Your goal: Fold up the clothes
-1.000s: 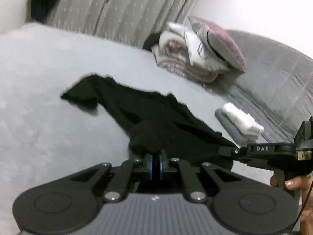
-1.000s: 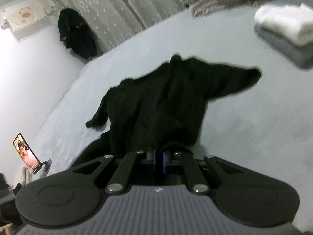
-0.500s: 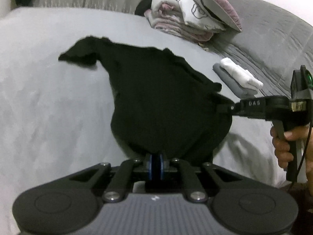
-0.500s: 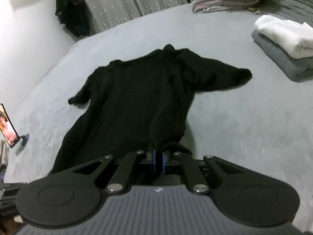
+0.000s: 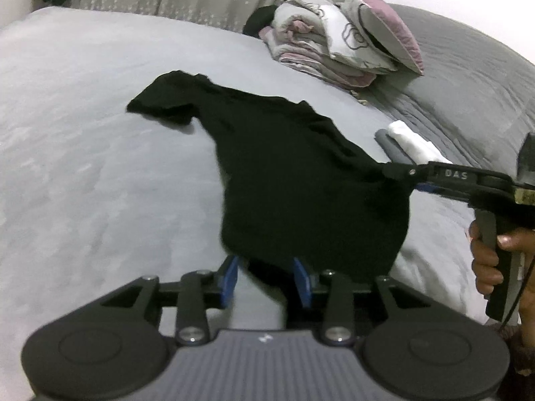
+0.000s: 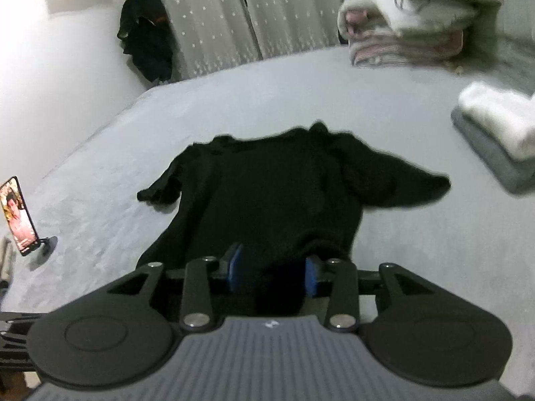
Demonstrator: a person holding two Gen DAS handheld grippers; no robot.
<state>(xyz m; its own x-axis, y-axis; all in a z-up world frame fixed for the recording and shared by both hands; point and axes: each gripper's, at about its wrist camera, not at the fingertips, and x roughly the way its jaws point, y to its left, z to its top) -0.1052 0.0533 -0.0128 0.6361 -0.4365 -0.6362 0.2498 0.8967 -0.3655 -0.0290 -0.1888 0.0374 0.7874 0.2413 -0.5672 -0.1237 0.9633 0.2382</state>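
Lying spread on the grey bed (image 6: 418, 250), one black shirt (image 6: 267, 200) has both short sleeves out to the sides and its hem at the near edge. Beside it, to the right, sit two folded garments, a white one (image 6: 498, 117) stacked on a grey one (image 6: 488, 153). Farther back, a pile of folded bedding (image 5: 321, 53) carries one pink-edged pillow (image 5: 378, 16). One phone (image 6: 18, 215) stands on a small stand at the bed's left edge. Behind the bed hang pale dotted curtains (image 6: 234, 16), with one dark garment (image 6: 145, 33) hanging against them beside a white wall.

Both tongs are opening. The left tongs (image 5: 265, 275) stand apart with the shirt's hem loose between the blue pads. The right tongs (image 6: 272, 274) likewise stand apart, hem between them, unpinched. A hand (image 5: 495, 260) grips the right tool's handle.
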